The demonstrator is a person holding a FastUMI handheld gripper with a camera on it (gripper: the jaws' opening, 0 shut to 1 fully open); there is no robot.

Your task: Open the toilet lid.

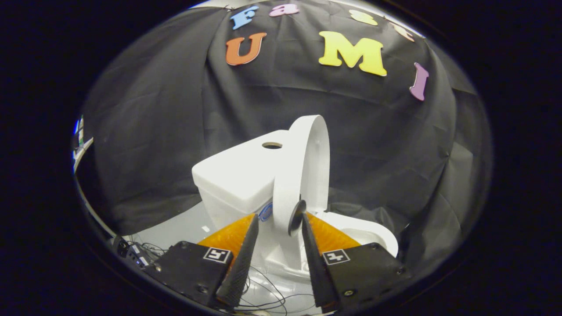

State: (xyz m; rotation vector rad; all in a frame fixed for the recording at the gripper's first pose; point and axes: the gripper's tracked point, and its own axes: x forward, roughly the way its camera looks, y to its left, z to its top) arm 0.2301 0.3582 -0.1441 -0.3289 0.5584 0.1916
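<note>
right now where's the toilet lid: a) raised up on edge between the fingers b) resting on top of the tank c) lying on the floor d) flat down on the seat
a: the lid stands raised on edge above the bowl, beside the tank, its front rim in the gap of the open gripper.

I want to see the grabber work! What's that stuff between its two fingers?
In the gripper view, the raised white toilet lid stands edge-on between the gripper fingers, a dark round bumper on its lower edge. The fingers flank it without clearly pressing.
</note>
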